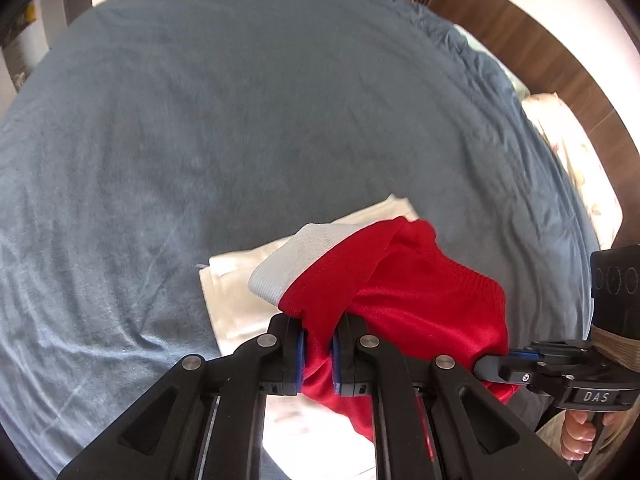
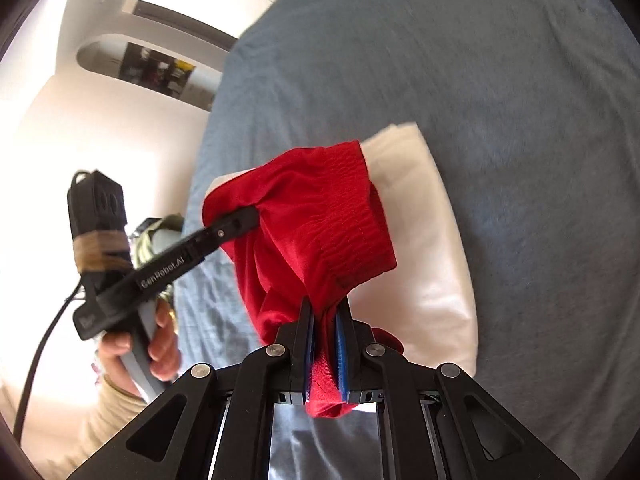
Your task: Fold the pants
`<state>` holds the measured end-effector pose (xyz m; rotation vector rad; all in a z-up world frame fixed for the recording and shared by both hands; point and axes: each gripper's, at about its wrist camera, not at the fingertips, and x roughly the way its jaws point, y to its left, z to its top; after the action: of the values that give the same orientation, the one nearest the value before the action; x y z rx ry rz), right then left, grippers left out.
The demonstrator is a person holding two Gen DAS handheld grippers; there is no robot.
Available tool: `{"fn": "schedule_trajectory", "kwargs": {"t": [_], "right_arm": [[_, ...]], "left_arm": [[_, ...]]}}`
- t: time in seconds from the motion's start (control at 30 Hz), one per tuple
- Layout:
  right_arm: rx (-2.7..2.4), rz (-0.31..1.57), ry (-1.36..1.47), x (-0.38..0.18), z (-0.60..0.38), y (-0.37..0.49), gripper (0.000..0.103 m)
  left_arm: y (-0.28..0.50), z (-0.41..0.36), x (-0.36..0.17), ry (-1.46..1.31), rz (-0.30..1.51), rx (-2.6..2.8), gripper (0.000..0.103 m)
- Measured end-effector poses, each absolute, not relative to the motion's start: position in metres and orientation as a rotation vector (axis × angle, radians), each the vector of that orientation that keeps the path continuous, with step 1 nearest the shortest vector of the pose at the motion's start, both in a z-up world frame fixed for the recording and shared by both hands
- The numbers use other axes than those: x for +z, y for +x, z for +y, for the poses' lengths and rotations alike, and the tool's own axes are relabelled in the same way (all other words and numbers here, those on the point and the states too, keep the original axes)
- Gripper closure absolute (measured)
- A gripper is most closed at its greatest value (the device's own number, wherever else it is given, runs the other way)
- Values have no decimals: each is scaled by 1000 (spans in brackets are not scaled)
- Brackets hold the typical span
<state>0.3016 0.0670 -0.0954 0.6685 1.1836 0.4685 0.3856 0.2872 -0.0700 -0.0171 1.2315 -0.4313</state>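
Note:
Red pants [image 1: 404, 292] with a grey-white band [image 1: 296, 264] hang bunched between both grippers, lifted above the bed. My left gripper [image 1: 318, 334] is shut on the red cloth near the band. My right gripper [image 2: 325, 312] is shut on another part of the red pants [image 2: 320, 216]. The right gripper also shows at the right edge of the left wrist view [image 1: 496, 368], and the left gripper shows in the right wrist view [image 2: 244, 218], both biting the cloth. A folded white garment [image 1: 240, 284] lies on the bed under the pants; it also shows in the right wrist view [image 2: 424, 248].
A blue-grey bedsheet [image 1: 240, 120] covers the bed. A floral pillow [image 1: 576, 168] and a wooden headboard [image 1: 540, 40] are at the right. The bed's edge and a bright floor [image 2: 120, 140] lie to the left in the right wrist view.

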Motion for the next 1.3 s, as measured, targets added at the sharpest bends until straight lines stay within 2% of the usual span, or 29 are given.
{"fn": "schedule_trajectory", "kwargs": {"t": [0.1,0.17,0.27,0.3,0.33,0.47,0.63,0.77,0.9,1.1,1.13,1.2,1.23,1.27,1.3], "right_arm": [[433,1222,661,-112,80,308,92],[422,1246,611,-117,86,311,90],[388,1266,454,-114,99,309,70],[374,1262,425,-112,101,306,63],[357,1260,405,-110,101,302,62],[358,1261,399,-106,97,295,62],[433,1228,407,-101,84,287,62],[501,1202,343,-106,82,282,62],[543,1220,348,-112,84,285,62],[608,1168,191,-111,94,287,62],[621,1179,174,-113,95,288,62],[634,1192,149,-117,99,290,62],[630,1207,143,-120,101,292,62],[642,1223,154,-123,101,294,62],[643,1238,165,-125,100,295,63]], "left_arm": [[385,296,-83,-30,1260,-426,85],[382,301,-85,-17,1261,-393,67],[372,312,-81,38,1233,-318,50],[367,314,-77,68,1220,-290,47],[361,314,-73,99,1206,-264,43],[325,318,-64,92,1198,-236,40],[279,301,-70,-21,1230,-294,40],[257,274,-89,-9,1258,-328,40],[254,273,-108,-106,1286,-302,40],[255,286,-122,-218,1291,-274,41],[255,289,-125,-238,1299,-276,43],[255,290,-128,-256,1308,-273,60],[254,290,-127,-262,1307,-284,80],[254,289,-125,-263,1306,-286,91],[253,290,-122,-254,1299,-287,92]]}}
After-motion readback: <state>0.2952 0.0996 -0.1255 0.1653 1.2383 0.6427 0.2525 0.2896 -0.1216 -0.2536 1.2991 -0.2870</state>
